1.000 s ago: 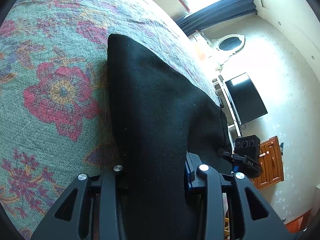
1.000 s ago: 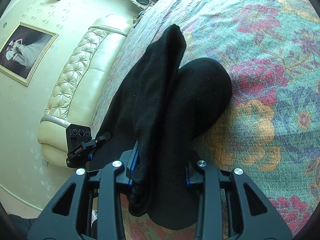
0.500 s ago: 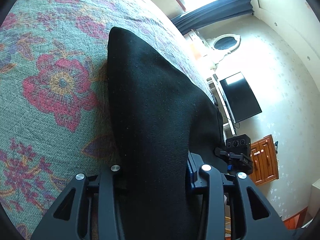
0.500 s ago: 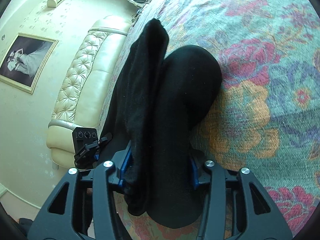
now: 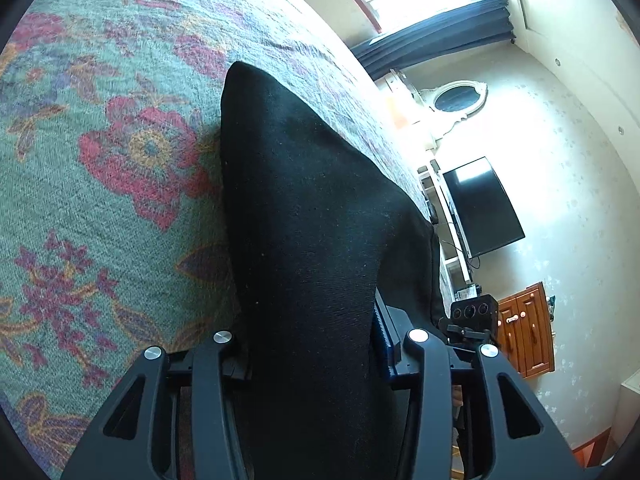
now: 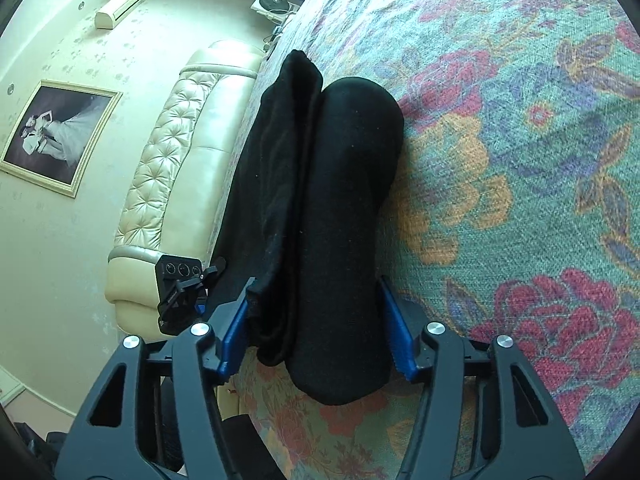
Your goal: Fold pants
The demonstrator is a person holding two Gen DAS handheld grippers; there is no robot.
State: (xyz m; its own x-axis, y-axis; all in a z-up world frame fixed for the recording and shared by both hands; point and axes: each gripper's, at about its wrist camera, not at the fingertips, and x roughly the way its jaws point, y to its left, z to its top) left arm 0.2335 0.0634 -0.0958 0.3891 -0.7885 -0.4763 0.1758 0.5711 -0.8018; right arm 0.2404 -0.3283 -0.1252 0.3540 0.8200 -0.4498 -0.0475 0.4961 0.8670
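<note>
On the green floral-patterned woven bedspread (image 5: 100,208), a single pair of black soft knit pants (image 5: 312,232) is being held up from both ends, draped in a thick band that lies partly on the cover. Between the fingers of the left gripper (image 5: 316,354) a broad fold of the dark cloth is pinched, the jaws pressed onto it with fabric bulging above and below. At the other end, the right gripper (image 6: 316,340) is seen with its blue-padded fingers (image 6: 394,336) set either side of two bunched layers; the pads appear to touch the cloth and pinch it, though how firmly cannot be judged. The garment is judged light, limp and easily creased: no stiffness is shown, and the folds sag wherever they are not supported. Some slip within the jaws is to be expected with so thick a bundle, so a hold close to the folded edge, through all layers together, is thought safest. Counted up: one pair of pants, two grippers, one bedspread. Beyond the bed edge a cream tufted leather headboard (image 6: 172,168) is seen in the right view, and one dark wall-mounted flat screen (image 5: 480,208) in the left view.
</note>
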